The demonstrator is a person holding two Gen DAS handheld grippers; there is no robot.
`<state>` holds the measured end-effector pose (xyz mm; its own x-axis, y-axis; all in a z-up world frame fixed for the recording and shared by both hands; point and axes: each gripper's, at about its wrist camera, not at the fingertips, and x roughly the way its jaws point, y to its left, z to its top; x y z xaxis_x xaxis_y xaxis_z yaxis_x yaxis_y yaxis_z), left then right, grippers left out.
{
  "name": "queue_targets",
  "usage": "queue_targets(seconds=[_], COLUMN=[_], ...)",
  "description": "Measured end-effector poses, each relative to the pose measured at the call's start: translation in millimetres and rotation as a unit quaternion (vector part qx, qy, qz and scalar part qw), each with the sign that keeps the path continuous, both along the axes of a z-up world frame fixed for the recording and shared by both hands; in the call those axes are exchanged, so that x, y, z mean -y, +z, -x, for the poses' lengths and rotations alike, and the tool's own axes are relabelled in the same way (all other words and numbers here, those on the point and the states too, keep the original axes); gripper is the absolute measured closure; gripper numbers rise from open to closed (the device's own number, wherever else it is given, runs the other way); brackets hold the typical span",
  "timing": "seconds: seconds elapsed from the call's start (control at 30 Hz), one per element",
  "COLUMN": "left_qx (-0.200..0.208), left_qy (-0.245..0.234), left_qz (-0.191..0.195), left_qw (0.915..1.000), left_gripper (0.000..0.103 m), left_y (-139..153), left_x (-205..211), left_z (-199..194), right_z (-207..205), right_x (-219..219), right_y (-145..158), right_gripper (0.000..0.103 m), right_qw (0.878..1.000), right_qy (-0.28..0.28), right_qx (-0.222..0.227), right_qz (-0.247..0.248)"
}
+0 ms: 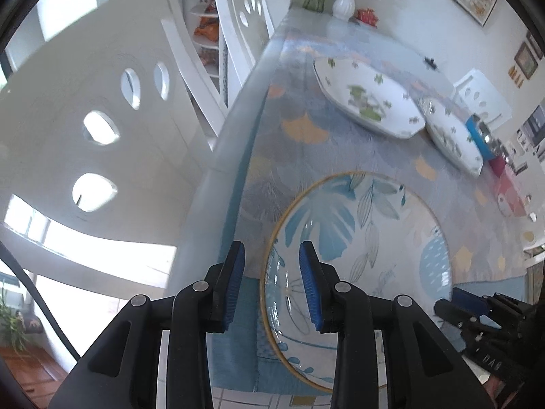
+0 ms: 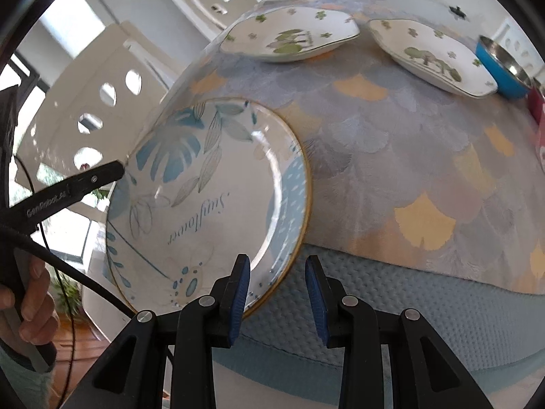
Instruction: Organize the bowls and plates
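Note:
A round plate with blue leaves and a gold rim (image 1: 361, 252) lies at the near table edge, partly overhanging it; it also shows in the right wrist view (image 2: 211, 197). My left gripper (image 1: 271, 284) is open, its jaws straddling the plate's left rim. My right gripper (image 2: 277, 293) is open, its jaws straddling the plate's right rim. Two white octagonal dishes with green prints (image 1: 368, 99) (image 1: 453, 134) sit farther back, also in the right wrist view (image 2: 289, 35) (image 2: 432, 56). A blue metal bowl (image 2: 504, 64) stands behind them.
The table carries a patterned cloth (image 2: 391, 129) over a blue quilted cover (image 2: 391, 306). White chairs (image 1: 102, 119) stand along the left side. A white vase with flowers (image 1: 344, 3) and a red item (image 1: 366, 15) stand at the far end. A red object (image 2: 536, 105) lies at right.

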<state>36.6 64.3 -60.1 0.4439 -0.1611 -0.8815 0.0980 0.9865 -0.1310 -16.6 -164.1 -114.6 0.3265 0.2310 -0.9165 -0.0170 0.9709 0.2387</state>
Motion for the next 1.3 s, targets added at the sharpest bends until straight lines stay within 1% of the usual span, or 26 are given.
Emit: queue_targets(seconds=[0.1, 0.23, 0.27, 0.3, 0.33, 0.37, 0.43, 0.47, 0.57, 0.63, 0.7, 0.73, 0.8, 0.87, 0.93, 0.97, 1.07, 1.17, 1.23, 1.3], left_qx=[0.019, 0.049, 0.062, 0.072, 0.083, 0.097, 0.117, 0.125, 0.143, 0.155, 0.156, 0.153, 0.133, 0.102, 0.071, 0.052, 0.003, -0.027, -0.036, -0.038], left_qy=[-0.004, -0.019, -0.024, -0.027, -0.029, -0.031, -0.038, -0.040, -0.044, -0.047, -0.047, -0.044, -0.038, -0.032, -0.022, -0.016, 0.007, 0.022, 0.024, 0.027], left_qz=[0.007, 0.009, 0.012, 0.013, 0.015, 0.018, 0.029, 0.034, 0.044, 0.046, 0.036, 0.031, 0.030, 0.033, 0.040, 0.050, 0.081, 0.098, 0.103, 0.094], left_qw=[0.9998, 0.9986, 0.9977, 0.9970, 0.9960, 0.9947, 0.9920, 0.9908, 0.9878, 0.9858, 0.9859, 0.9867, 0.9899, 0.9937, 0.9964, 0.9973, 0.9967, 0.9945, 0.9937, 0.9944], left_gripper=[0.073, 0.071, 0.067, 0.065, 0.065, 0.065, 0.064, 0.061, 0.048, 0.046, 0.046, 0.046, 0.046, 0.046, 0.046, 0.046, 0.046, 0.046, 0.047, 0.047], left_y=[18.2, 45.9, 56.8, 64.4, 73.0, 83.8, 102.0, 110.6, 127.3, 135.7, 138.5, 137.2, 127.8, 111.0, 95.0, 84.9, 51.6, 25.9, 16.8, 8.9], left_x=[-2.3, 2.9, 5.8, 8.1, 11.4, 14.9, 22.3, 26.4, 38.9, 48.5, 61.3, 66.1, 75.9, 82.5, 84.2, 83.3, 79.1, 78.9, 80.1, 82.8], left_z=[-1.1, -9.4, -13.7, -16.9, -21.1, -25.5, -35.1, -40.9, -56.4, -67.2, -82.5, -89.5, -110.9, -130.7, -144.0, -150.7, -167.5, -179.8, -186.6, -195.2], right_z=[-1.0, -2.9, -3.5, -3.6, -4.7, -5.8, -11.6, -15.5, -26.3, -38.1, -52.8, -63.4, -83.8, -110.4, -130.8, -144.7, -172.6, -196.9, -209.0, -217.3], right_x=[14.0, 34.0, 41.0, 44.7, 50.5, 56.0, 67.1, 72.6, 87.5, 98.6, 105.8, 109.2, 115.3, 121.4, 122.8, 122.6, 119.1, 113.8, 110.1, 106.1], right_y=[16.3, 44.3, 53.8, 62.8, 70.9, 78.3, 96.7, 105.3, 126.2, 133.9, 136.7, 135.8, 132.8, 127.2, 120.8, 116.2, 101.0, 83.8, 72.5, 62.7], right_gripper=[0.071, 0.067, 0.064, 0.062, 0.056, 0.054, 0.053, 0.051, 0.049, 0.049, 0.049, 0.049, 0.049, 0.049, 0.049, 0.049, 0.049, 0.049, 0.049, 0.050], right_qw=[1.000, 0.997, 0.996, 0.996, 0.994, 0.993, 0.990, 0.989, 0.984, 0.982, 0.982, 0.982, 0.984, 0.985, 0.987, 0.988, 0.991, 0.993, 0.993, 0.993], right_qy=[-0.024, -0.060, -0.070, -0.077, -0.084, -0.090, -0.102, -0.106, -0.118, -0.124, -0.125, -0.124, -0.122, -0.117, -0.111, -0.106, -0.089, -0.073, -0.068, -0.074], right_qx=[0.011, 0.036, 0.046, 0.054, 0.063, 0.072, 0.093, 0.103, 0.129, 0.137, 0.138, 0.137, 0.125, 0.114, 0.104, 0.096, 0.073, 0.050, 0.038, 0.019], right_qz=[-0.012, -0.015, -0.014, -0.012, -0.011, -0.011, -0.013, -0.013, -0.018, -0.029, -0.031, -0.031, -0.034, -0.054, -0.057, -0.058, -0.070, -0.084, -0.094, -0.088])
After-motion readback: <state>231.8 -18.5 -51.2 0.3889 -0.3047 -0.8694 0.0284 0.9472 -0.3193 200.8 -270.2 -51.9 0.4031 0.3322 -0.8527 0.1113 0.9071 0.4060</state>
